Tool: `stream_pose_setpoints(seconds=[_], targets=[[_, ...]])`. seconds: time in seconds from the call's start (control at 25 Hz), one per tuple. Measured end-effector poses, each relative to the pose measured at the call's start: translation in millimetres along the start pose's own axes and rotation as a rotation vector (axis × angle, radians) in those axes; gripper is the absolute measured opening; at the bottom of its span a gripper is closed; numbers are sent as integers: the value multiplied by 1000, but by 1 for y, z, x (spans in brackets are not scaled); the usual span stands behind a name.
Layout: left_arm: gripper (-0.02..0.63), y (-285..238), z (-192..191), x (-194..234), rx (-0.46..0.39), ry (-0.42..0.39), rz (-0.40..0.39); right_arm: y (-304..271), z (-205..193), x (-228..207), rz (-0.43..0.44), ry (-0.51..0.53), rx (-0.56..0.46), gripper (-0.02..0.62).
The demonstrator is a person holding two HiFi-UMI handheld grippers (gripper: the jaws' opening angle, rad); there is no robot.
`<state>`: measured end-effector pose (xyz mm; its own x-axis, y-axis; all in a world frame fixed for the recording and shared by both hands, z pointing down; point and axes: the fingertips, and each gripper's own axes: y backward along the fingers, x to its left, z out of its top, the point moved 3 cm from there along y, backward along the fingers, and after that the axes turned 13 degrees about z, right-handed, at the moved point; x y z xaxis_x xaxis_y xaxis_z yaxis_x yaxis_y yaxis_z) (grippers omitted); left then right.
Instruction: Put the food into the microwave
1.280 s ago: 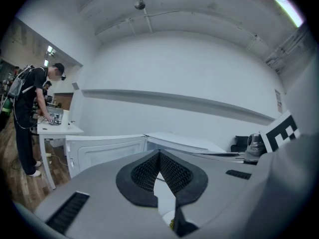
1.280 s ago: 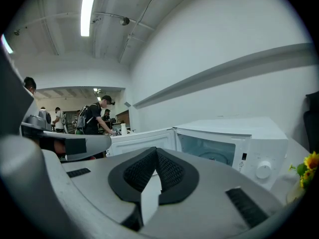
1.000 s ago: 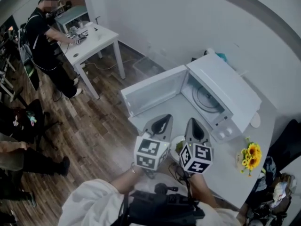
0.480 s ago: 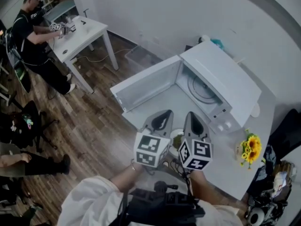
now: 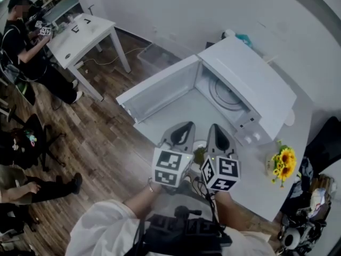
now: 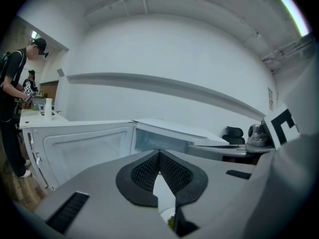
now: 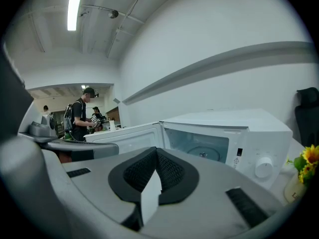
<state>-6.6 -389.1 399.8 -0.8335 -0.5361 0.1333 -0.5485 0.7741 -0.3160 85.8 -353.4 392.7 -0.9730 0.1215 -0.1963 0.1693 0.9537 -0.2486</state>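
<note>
A white plate [image 5: 198, 147] with green food [image 5: 201, 156] hangs between my two grippers, just in front of the white microwave [image 5: 258, 87]. Its door [image 5: 160, 92] is swung wide to the left and the glass turntable [image 5: 226, 97] inside is bare. My left gripper [image 5: 181, 134] is shut on the plate's left rim [image 6: 162, 193], with a bit of green food [image 6: 172, 224] below. My right gripper [image 5: 219, 136] is shut on the right rim [image 7: 149, 195]. From the right gripper view the microwave's cavity [image 7: 199, 143] lies straight ahead.
The microwave stands on a white counter [image 5: 266, 193] beside a small vase of sunflowers [image 5: 282, 167]. The counter's left edge drops to wooden floor [image 5: 101, 143]. A person [image 5: 21, 33] stands at a white table [image 5: 80, 31] far left. Someone's legs [image 5: 32, 183] show at the left edge.
The microwave and its open door have come a little closer in view. Both grippers keep hold of the plate. The person at the far table has slid toward the top-left corner.
</note>
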Motion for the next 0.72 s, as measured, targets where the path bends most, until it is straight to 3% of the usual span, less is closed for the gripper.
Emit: stream_pose_setpoints(seconds=[0.28,0.72], targets=[[11,-8,-39,-3,108,51,-28,10,-32,-15,-49,-37,66,25],[57,-22,-132,-4,299,41,-10,32,-116,-56,-134,-147,198,58]])
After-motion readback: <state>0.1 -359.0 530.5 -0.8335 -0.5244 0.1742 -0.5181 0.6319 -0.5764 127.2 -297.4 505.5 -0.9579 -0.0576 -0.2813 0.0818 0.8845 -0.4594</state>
